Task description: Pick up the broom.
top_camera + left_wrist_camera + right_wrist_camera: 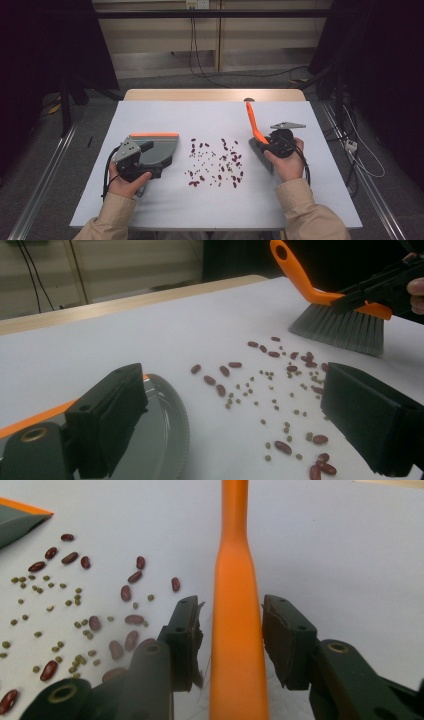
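From my high view the brush (256, 131) head is mostly hidden behind the right gripper (270, 145) and the hand on it, so I only make out the orange handle rising away from me and a sliver of grey bristles. In the right gripper view the bristles are cut off at the bottom edge; I see the orange handle standing between the 2 jaws with a narrow gap on each side, so the pads are not pressing on it. In the left gripper view the same gripper reaches across the top of the brush head, whose bristles rest on the sheet.

The left gripper (150, 157) lies low at the near side of the grey dustpan (162, 150), which sits flat with its orange edge away from me. In the left gripper view its 2 jaws stand wide, 1 over the pan's rim and 1 over the sheet; I cannot tell whether either pad presses on the pan.

Both forearms come in in tan sleeves, each hand wrapped around its gripper body.

Red beans and small green beans (216, 162) lie scattered between pan and brush on a pale sheet (210, 205) covering a wooden table (150, 95). Beyond it are a grey floor, cables and dark curtains.
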`<state>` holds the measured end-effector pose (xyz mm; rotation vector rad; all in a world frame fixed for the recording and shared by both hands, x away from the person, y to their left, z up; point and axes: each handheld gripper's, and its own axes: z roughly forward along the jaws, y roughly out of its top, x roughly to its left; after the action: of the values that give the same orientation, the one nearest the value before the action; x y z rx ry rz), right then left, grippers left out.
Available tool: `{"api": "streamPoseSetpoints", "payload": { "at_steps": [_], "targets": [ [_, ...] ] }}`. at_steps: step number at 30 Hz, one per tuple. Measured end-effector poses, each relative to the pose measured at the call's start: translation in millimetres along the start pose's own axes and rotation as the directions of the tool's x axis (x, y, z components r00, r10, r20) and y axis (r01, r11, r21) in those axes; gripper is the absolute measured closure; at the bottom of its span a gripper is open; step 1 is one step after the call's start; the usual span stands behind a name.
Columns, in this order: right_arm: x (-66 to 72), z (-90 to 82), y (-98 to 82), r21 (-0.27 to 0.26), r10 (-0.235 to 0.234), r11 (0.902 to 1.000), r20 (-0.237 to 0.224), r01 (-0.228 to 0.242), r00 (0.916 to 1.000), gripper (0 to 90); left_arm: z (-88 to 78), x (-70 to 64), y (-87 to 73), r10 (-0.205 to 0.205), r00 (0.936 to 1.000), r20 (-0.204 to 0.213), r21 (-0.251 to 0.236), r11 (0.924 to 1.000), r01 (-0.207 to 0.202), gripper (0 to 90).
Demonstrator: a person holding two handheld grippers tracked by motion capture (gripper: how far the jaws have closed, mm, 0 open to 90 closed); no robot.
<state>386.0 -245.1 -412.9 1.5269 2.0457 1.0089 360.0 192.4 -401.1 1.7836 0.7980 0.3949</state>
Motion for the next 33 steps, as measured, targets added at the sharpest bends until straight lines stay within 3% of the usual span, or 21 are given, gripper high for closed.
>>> {"api": "streamPoseSetpoints", "payload": {
  "at_steps": [8,10,12,17,21,26,33],
  "targets": [
    [0.7,-6.2,-11.0,0.024,-0.039,0.9990,0.021,0.038,0.9990,58.0,-3.9,0.3,0.1,0.003,1.0000,0.003,-0.002,1.0000,-0.003,10.2],
    [-0.1,-5.0,-13.7,0.017,-0.040,0.9991,0.032,0.040,0.9987,66.4,-5.5,1.5,-1.3,-0.003,1.0000,0.009,-0.004,1.0000,0.003,9.8],
    [-1.2,-2.7,-15.5,0.022,-0.035,0.9992,0.037,0.034,0.9987,69.4,-7.9,3.5,-3.3,-0.003,0.9999,0.013,-0.007,1.0000,0.004,9.2],
    [0.4,-1.1,-15.3,0.017,-0.044,0.9989,0.037,0.043,0.9983,70.8,-13.9,10.0,-8.7,-0.015,0.9996,0.025,-0.013,0.9998,0.015,6.6],
    [1.0,-0.4,-14.9,0.000,-0.031,0.9995,0.043,0.032,0.9986,70.9,-17.4,13.0,-11.1,-0.014,0.9993,0.035,-0.030,0.9994,0.015,4.6],
    [1.6,-0.3,-14.2,-0.060,-0.024,0.9979,0.036,0.026,0.9991,70.9,-20.7,14.4,-13.7,-0.008,0.9991,0.042,-0.039,0.9992,0.010,3.5],
    [3.9,2.5,-9.1,-0.064,-0.040,0.9971,0.029,0.042,0.9988,70.9,-21.4,13.6,-17.9,-0.004,0.9984,0.057,-0.034,0.9994,0.006,3.5]
  ]
}}
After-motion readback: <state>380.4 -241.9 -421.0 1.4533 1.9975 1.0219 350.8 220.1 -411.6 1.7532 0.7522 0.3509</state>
